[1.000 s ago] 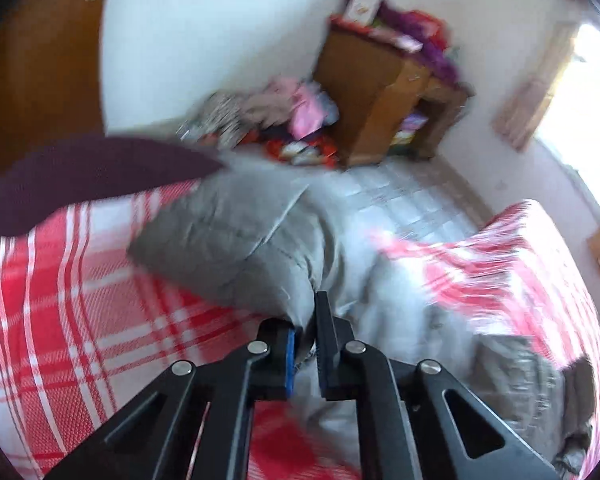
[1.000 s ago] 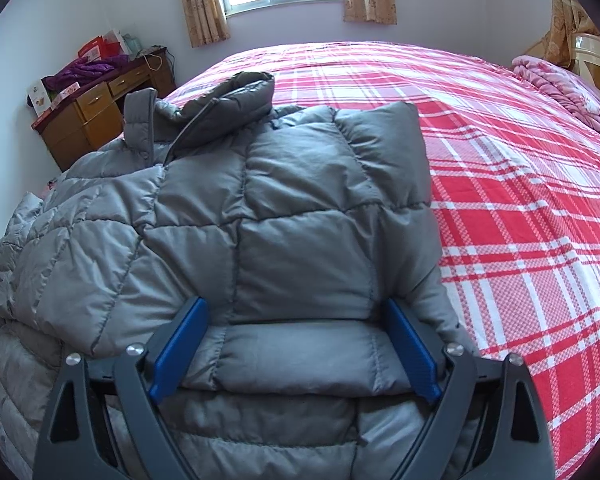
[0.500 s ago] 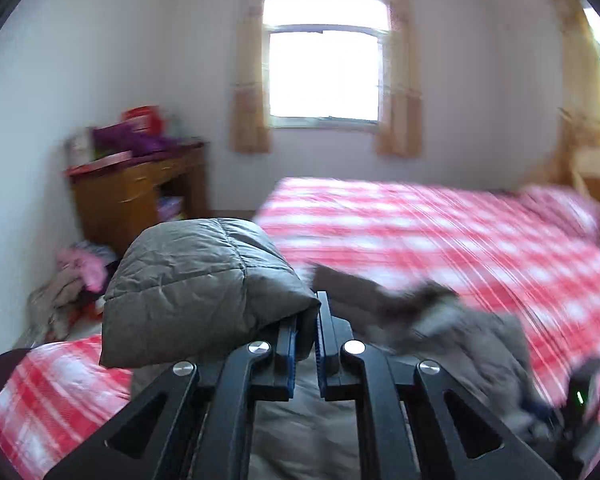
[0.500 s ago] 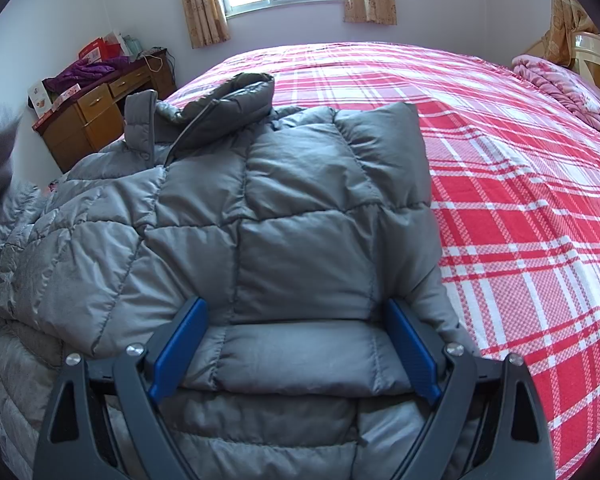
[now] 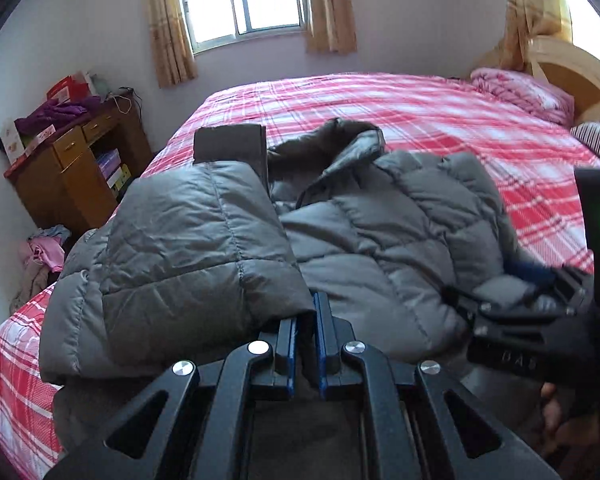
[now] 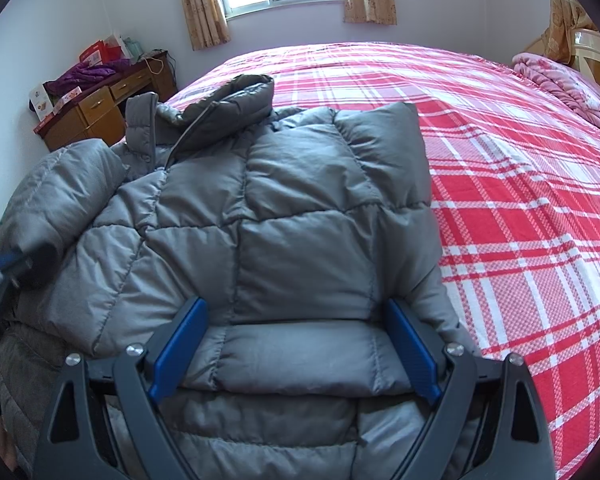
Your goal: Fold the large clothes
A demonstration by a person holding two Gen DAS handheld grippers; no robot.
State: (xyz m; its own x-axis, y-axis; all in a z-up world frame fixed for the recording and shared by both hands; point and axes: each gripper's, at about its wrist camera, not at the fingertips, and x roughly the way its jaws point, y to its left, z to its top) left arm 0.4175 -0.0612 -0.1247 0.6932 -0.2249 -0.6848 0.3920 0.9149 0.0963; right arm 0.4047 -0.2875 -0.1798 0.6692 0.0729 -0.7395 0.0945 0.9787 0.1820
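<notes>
A grey puffer jacket lies spread on the red plaid bed, collar toward the window. My left gripper is shut on the edge of a grey quilted sleeve and holds it lifted over the jacket's left side. The right wrist view shows that sleeve and the left gripper at its left edge. My right gripper stands wide open low on the jacket's right part, a padded band lying between its blue pads.
A wooden desk with boxes and purple cloth stands left of the bed. Loose clothes lie on the floor beside it. A pink quilt and a wooden headboard are at the far right.
My left gripper swung round with the sleeve from the bed's left side to over the jacket, rolling as it went. The right gripper stayed put.
</notes>
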